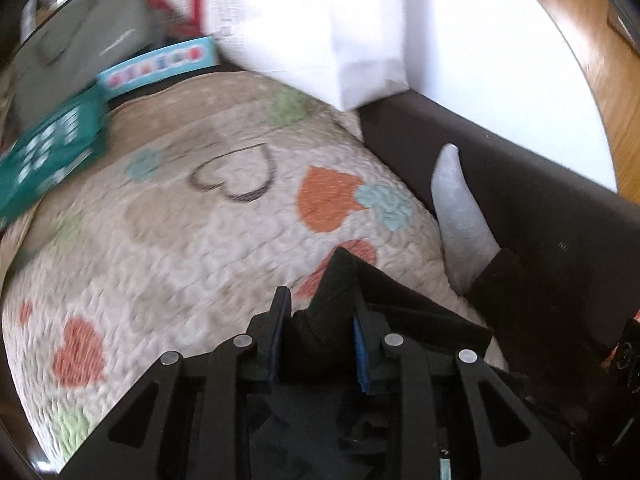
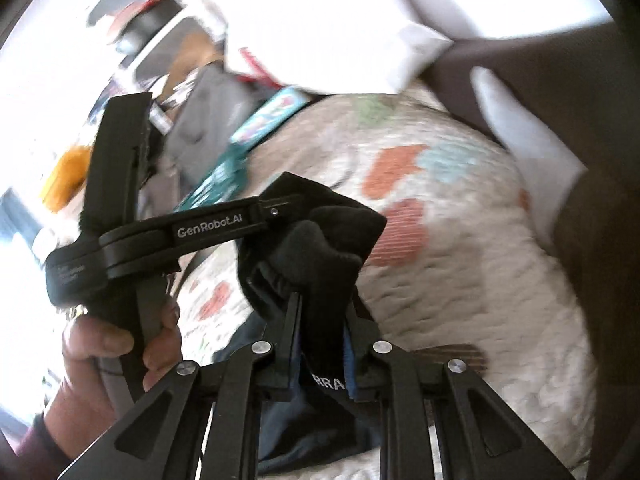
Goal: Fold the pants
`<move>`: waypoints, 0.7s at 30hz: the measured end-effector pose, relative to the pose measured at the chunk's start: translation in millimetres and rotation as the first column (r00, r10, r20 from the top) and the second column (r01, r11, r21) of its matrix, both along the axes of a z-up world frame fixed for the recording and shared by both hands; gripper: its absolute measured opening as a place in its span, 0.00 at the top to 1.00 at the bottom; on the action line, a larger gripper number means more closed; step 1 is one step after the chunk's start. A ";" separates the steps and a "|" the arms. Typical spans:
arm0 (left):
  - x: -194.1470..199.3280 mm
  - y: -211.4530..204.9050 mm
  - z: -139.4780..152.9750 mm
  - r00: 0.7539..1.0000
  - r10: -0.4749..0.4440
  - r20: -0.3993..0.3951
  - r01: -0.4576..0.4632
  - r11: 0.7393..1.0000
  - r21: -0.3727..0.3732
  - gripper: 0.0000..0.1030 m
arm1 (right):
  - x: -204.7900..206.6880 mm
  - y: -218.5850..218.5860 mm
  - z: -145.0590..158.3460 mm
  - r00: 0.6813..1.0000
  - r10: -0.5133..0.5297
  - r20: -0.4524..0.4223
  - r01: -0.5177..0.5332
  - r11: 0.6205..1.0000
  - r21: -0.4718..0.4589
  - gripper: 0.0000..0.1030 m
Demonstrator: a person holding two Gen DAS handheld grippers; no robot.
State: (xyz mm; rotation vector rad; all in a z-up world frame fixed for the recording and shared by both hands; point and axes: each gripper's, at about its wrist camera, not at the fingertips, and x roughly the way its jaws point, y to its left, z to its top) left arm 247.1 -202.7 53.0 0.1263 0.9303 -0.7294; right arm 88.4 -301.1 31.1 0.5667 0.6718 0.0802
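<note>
The pants are black fabric. My left gripper is shut on a bunched corner of them, held above a cream quilt with coloured hearts. In the right wrist view my right gripper is shut on another bunch of the black pants, with dark cloth hanging below. The left gripper shows there too, just left of and above the same bunch, held by a hand. Both views are motion blurred.
A dark brown sofa side runs along the right of the quilt. A foot in a grey sock rests against it. A white paper bag, a teal box and a grey case lie at the far edge.
</note>
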 end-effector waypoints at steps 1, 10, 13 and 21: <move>-0.7 15.1 -1.9 1.000 0.020 -0.006 -0.020 1.000 -0.017 0.74 | -0.5 9.8 1.7 1.000 0.027 0.005 -0.027 0.999 -0.016 0.82; -13.1 106.2 -32.8 0.987 0.127 -0.101 -0.141 0.979 -0.149 0.70 | 0.2 102.2 -21.4 0.965 0.260 -0.043 -0.263 0.949 -0.172 0.82; -16.1 131.0 -40.1 0.976 0.183 -0.117 -0.202 0.963 -0.178 0.70 | 3.0 113.8 -33.9 0.953 0.297 -0.064 -0.304 0.936 -0.180 0.82; -16.5 197.8 -62.7 0.922 0.334 -0.198 -0.368 0.915 -0.169 0.63 | 6.2 126.7 -57.4 0.927 0.357 -0.112 -0.370 0.919 -0.134 0.64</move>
